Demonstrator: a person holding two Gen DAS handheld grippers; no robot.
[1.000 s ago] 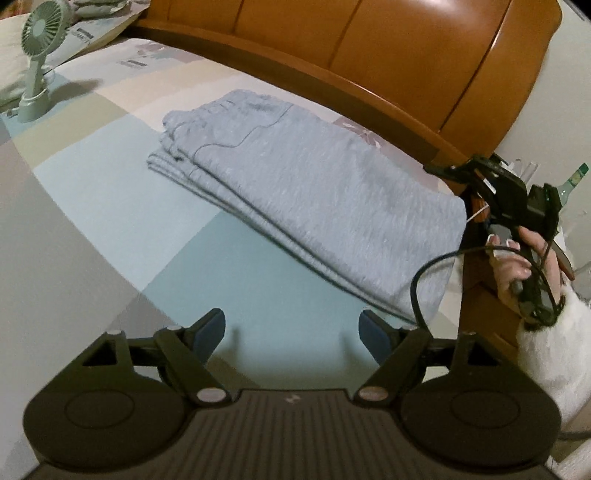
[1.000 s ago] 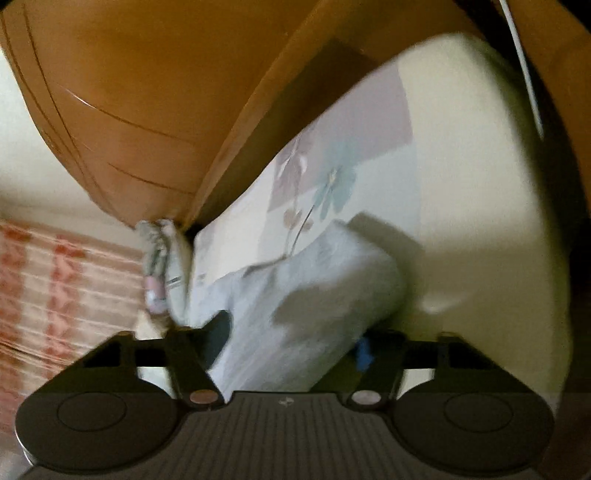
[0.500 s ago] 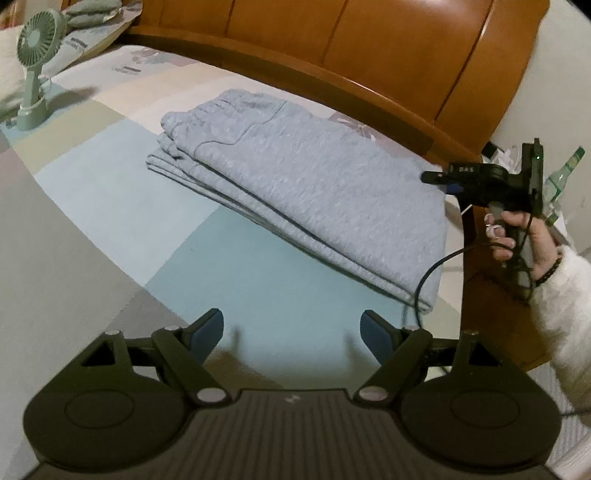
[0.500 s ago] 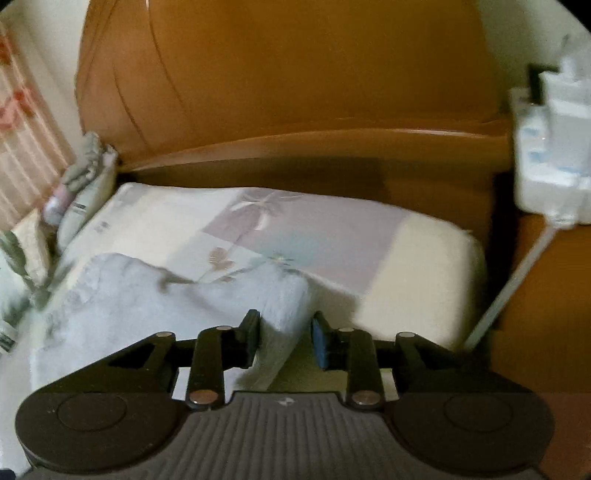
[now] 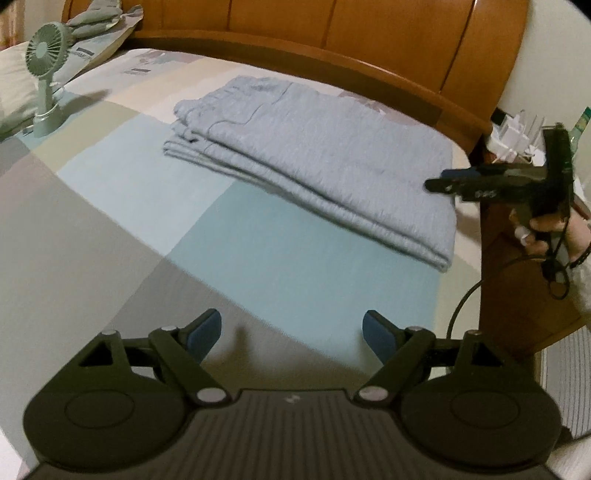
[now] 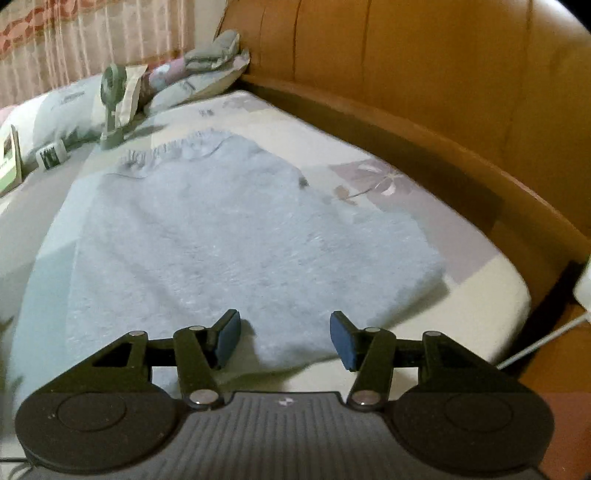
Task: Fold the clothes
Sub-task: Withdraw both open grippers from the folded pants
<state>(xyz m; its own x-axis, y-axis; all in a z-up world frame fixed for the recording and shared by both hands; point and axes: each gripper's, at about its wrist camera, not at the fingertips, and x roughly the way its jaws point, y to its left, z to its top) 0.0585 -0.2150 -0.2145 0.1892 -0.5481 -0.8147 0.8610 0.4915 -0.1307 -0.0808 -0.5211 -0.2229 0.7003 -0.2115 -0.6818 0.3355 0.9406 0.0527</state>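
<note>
Two claws and one grey garment make up the scene, all set on a bed (image 5: 110,258) whose patchwork sheet gives a broad, flat surface for folding.

Behind the bed a wooden headboard (image 5: 369,33) is seen, and the garment has been laid just in front of it, near the bed's right-hand corner.

The grey trousers (image 5: 314,155) are found folded into a flat, stacked rectangle: several layered edges show along the side away from the headboard, and the waistband end points toward the pillows. In that shape the result asked for by the task is already matched; whether a further fold is intended cannot be settled from this moment.

Pillows (image 6: 74,107) are piled at the far end of the headboard, well apart from the trousers, so the working area is left free.

The left claw (image 5: 291,332) is held low over bare sheet, on the side of the trousers away from the headboard, its fingers spread wide and gripping nothing.

The right claw (image 6: 284,338) is held at the short edge of the trousers, fingers likewise spread with no cloth between them; seen from the left, it is carried in a hand (image 5: 554,229) just off the bed's corner.

A small standing fan (image 5: 46,77) is placed near the pillows.
</note>
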